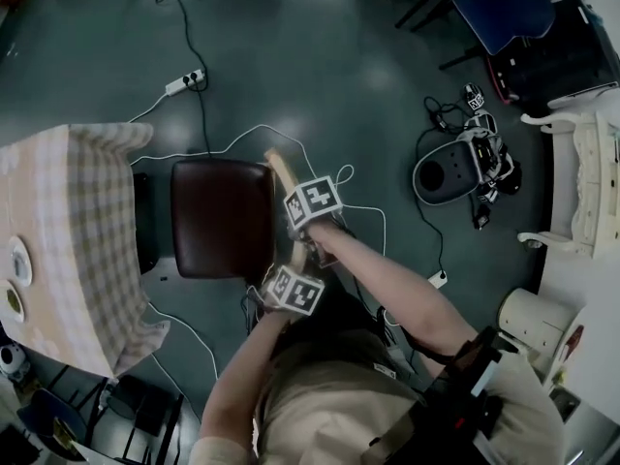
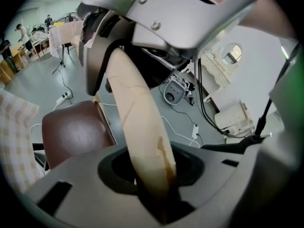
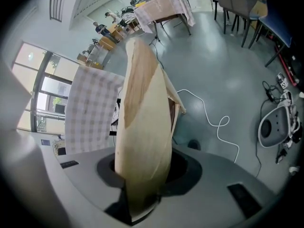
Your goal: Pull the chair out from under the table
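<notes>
The chair (image 1: pixel 223 219) has a dark brown seat and a pale wooden backrest (image 1: pixel 283 174). It stands on the floor just right of the table (image 1: pixel 68 231) with the checked cloth, its seat out from under the tabletop. Both grippers hold the backrest's top rail. My right gripper (image 1: pixel 308 206) is shut on the rail's far part, and the wood (image 3: pixel 142 127) fills its jaws. My left gripper (image 1: pixel 291 284) is shut on the near part, where the rail (image 2: pixel 137 122) runs down between its jaws. The left gripper view shows the brown seat (image 2: pixel 76 132) below and the right gripper (image 2: pixel 156 27) above.
White cables and a power strip (image 1: pixel 184 81) lie on the floor beyond the chair. A grey rounded device (image 1: pixel 448 174) with tangled leads sits to the right. A blue chair (image 1: pixel 504 8) stands at the back right and white furniture (image 1: pixel 593 177) along the right edge. Plates (image 1: pixel 19 260) rest on the table.
</notes>
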The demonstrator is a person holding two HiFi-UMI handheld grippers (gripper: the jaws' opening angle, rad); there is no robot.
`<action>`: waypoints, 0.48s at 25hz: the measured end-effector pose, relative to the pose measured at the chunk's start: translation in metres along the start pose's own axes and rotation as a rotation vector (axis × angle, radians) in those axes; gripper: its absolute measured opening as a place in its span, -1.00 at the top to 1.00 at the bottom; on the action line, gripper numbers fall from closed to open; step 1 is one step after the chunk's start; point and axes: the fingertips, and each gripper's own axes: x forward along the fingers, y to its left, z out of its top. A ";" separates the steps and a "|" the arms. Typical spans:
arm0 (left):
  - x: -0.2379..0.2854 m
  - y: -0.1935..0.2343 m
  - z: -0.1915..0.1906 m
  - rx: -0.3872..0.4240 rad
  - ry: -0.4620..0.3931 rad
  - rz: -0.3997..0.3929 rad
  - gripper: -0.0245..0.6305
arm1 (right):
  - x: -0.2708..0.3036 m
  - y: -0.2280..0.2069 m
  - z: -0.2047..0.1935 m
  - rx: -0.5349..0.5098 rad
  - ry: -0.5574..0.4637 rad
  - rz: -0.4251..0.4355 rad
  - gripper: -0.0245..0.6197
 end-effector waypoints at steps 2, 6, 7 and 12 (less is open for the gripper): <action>0.002 0.000 0.002 -0.005 0.021 0.015 0.49 | -0.001 -0.003 0.001 -0.007 0.007 0.001 0.47; 0.005 -0.005 0.005 -0.022 0.056 0.025 0.49 | -0.003 -0.009 0.000 -0.013 0.015 0.009 0.47; 0.006 -0.007 0.008 -0.030 0.057 0.026 0.49 | -0.005 -0.011 0.001 -0.017 0.015 0.009 0.47; 0.014 -0.025 0.025 -0.047 0.053 0.019 0.49 | -0.016 -0.030 -0.001 -0.039 0.024 0.000 0.48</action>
